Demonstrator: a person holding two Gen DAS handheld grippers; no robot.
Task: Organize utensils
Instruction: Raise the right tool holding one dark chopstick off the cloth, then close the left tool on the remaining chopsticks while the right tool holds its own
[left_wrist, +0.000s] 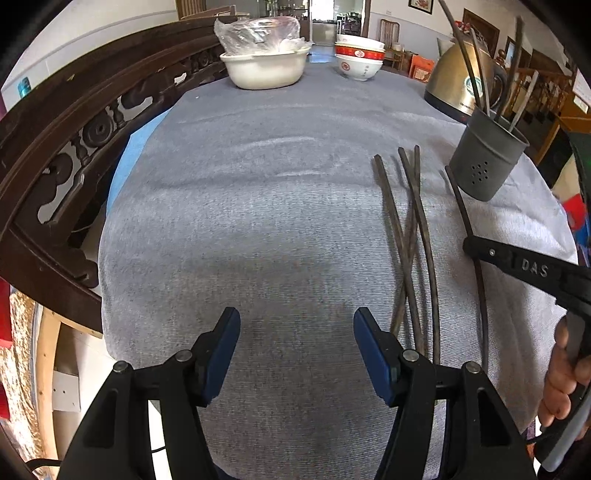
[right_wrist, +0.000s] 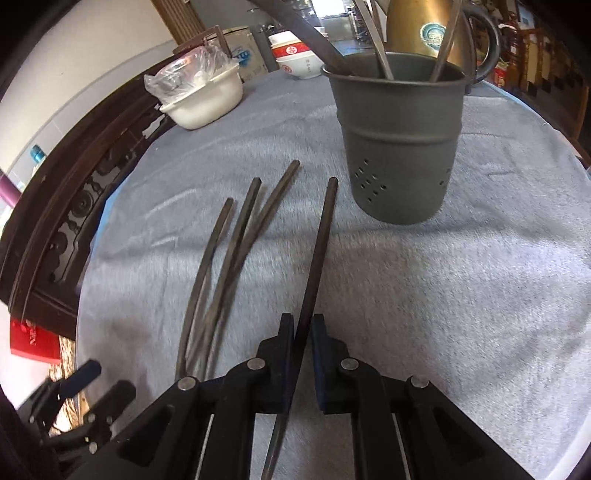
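Your right gripper (right_wrist: 303, 328) is clamped on one dark chopstick (right_wrist: 320, 251), pointing toward the grey utensil holder (right_wrist: 400, 147) just ahead. Your left gripper (left_wrist: 295, 332) is apart over the grey cloth (left_wrist: 258, 221). Three loose chopsticks (left_wrist: 410, 236) lie crossed beside it, and a gold kettle (left_wrist: 456, 74) stands behind the holder.

Matt grey metal holder (right_wrist: 399, 147), nappy grey cloth (right_wrist: 461, 277), glossy brassy kettle (left_wrist: 461, 74)

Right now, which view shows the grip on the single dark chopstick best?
The right wrist view: the right tool is shut on the dark chopstick. The left wrist view shows that chopstick at the edge, its grip hidden.
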